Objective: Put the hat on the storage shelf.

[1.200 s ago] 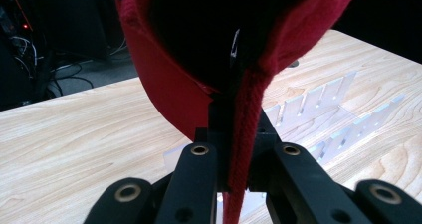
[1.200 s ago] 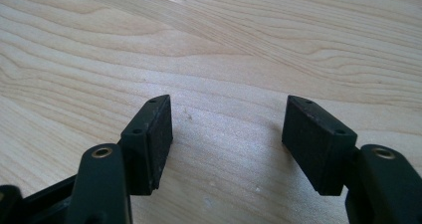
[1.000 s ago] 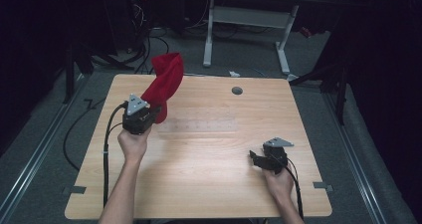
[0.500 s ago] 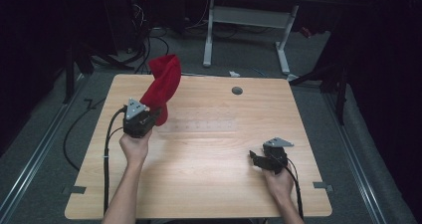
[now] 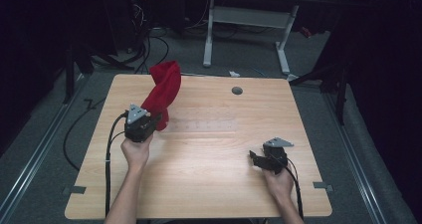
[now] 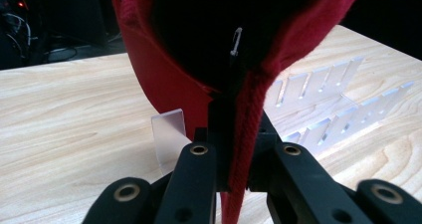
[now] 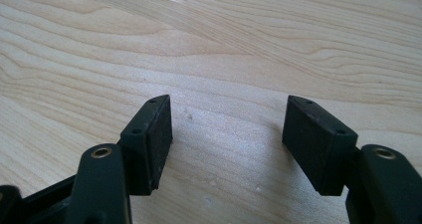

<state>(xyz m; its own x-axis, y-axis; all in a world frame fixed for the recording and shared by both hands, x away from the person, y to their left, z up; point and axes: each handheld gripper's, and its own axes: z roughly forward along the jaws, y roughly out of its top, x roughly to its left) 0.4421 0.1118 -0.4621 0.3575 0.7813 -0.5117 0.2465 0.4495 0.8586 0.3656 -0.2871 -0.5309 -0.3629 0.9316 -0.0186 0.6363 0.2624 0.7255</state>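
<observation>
While the left gripper (image 5: 149,122) stands clamped on a red beanie (image 5: 163,90), lifted at ten o'clock, right gripper (image 7: 226,144) fingers apart, resting on the worktop (image 5: 209,184) at four o'clock.

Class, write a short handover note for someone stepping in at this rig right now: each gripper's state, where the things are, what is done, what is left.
Left gripper: shut on the red cloth, held up above the table's left side.
Right gripper: open, nothing between its jaws, low over the table near the right front.
Clear slotted rack: on the table just beyond the cloth.
Done: cloth picked up.
Left: probably setting the cloth at the rack; the right gripper could help.
</observation>
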